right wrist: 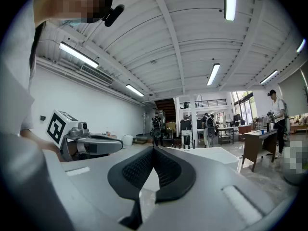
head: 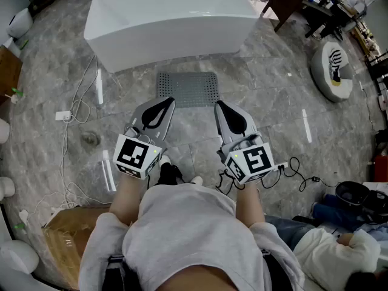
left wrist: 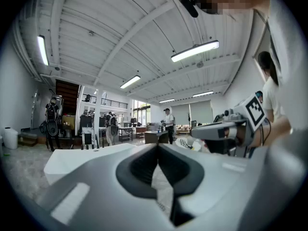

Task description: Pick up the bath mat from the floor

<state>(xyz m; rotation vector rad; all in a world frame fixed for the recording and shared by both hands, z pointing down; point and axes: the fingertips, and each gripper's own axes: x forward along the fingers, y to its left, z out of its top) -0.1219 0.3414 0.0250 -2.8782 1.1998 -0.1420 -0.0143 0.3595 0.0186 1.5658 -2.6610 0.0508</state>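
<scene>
Bath mat: the grey, dotted bath mat (head: 188,89) lies flat on the floor (head: 273,108), just in front of the long side of the white bathtub (head: 170,23). Nothing is touching it.

Left claw: the left claw (head: 166,100) is held out in front of the person, clear of the floor and pointing toward the mat and the tub. Its own view shows the dark pads (left wrist: 144,166) clenched together with the tips meeting and nothing gripped.

Right claw: the right claw (head: 219,104) is level with the left one, with a gap between them. It is also clenched with its tips meeting, and it holds nothing either.

Line-up: from over the person's shoulder, the two claw tips sit near the mat's two closest corners. Both are up in the air and apart from the mat.

Floor: grey marbled tile. A white cable (head: 71,111) trails across it to the left of the mat.

Left of the person: a cardboard box (head: 63,238) stands by their side.

Right side: a round cushion (head: 332,71) rests on the floor well away from the mat. A seated person in a pale sleeve (head: 324,247) is low at the edge.

Far end of the room: other people stand among desks, too small to tell more.
</scene>
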